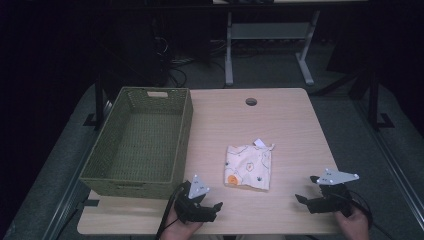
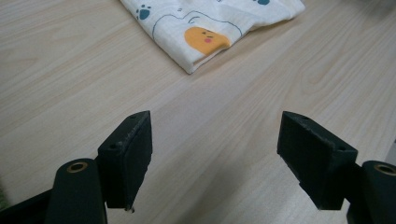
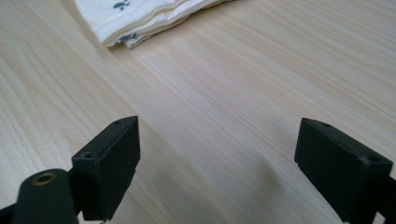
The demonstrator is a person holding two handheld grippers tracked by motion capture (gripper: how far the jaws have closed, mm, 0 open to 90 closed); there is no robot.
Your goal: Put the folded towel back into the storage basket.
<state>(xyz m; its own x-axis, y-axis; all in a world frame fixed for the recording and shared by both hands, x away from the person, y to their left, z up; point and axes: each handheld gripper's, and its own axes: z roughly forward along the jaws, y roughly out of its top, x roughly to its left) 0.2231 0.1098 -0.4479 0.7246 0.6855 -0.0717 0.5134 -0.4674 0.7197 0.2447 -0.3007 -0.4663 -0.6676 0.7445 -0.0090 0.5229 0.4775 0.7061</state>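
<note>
both pairs of jaws stand wide apart with nothing between them, the left gripper (image 1: pixel 216 206) and right gripper (image 1: pixel 303 196) low over the near edge of the table (image 1: pixel 290 120). just beyond and between them lies the folded cloth (image 1: pixel 248 167), flat on the wood, its orange print corner nearest the left gripper. farther left sits the woven basket (image 1: pixel 182 145), apart from the cloth. to lift it well, i'd judge each gripper should slide in low at a near corner and pinch all layers, so the fold holds.
</note>
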